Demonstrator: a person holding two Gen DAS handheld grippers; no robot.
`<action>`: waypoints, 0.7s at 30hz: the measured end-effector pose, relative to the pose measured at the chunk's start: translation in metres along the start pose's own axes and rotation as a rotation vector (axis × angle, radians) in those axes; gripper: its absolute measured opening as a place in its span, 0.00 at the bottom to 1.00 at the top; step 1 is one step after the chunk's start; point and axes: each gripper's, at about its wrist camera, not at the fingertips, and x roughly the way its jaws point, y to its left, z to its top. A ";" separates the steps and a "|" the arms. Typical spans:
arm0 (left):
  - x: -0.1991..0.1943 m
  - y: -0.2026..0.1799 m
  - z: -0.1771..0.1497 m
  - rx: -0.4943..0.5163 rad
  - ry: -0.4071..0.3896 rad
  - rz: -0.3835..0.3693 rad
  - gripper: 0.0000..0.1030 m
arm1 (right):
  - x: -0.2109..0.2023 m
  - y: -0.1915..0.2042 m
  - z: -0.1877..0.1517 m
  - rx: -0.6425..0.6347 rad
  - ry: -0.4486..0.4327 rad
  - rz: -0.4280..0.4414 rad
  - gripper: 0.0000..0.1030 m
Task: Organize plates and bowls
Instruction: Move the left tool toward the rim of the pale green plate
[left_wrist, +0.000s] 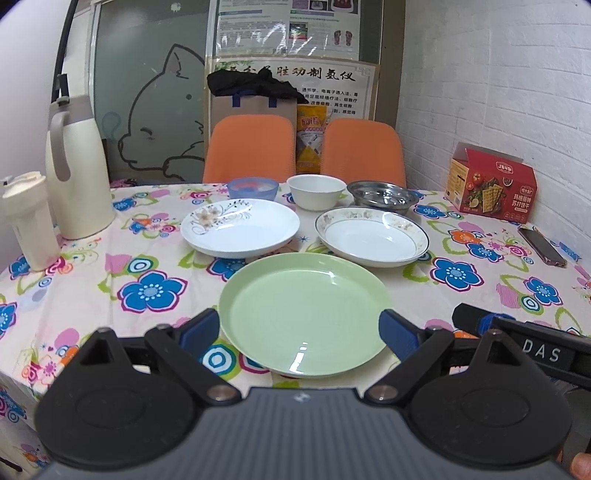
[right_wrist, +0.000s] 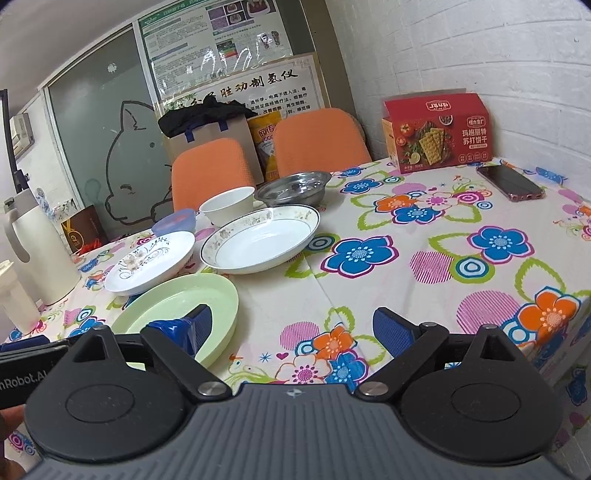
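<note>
Left claw (left_wrist: 301, 332) agape astride green plate (left_wrist: 306, 310); kettle (left_wrist: 77, 166) aside.

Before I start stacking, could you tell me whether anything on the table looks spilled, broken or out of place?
Nothing stands out. The green plate, the two white plates and the three bowls sit upright, separate and empty, with no visible chips or spills.

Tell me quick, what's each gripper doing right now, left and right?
Left gripper: open, fingers either side of the round pale green plate, not gripping.
Right gripper: open, holding nothing, beside that plate.
</note>
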 end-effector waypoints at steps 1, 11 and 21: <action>-0.003 0.001 0.000 0.002 -0.008 0.003 0.89 | 0.001 0.000 -0.001 0.004 0.012 0.014 0.79; -0.019 0.007 -0.001 -0.017 -0.039 0.024 0.89 | 0.003 0.003 -0.014 0.022 0.092 0.110 0.79; -0.033 0.009 -0.004 -0.024 -0.065 0.037 0.89 | -0.006 0.005 -0.017 0.003 0.082 0.109 0.79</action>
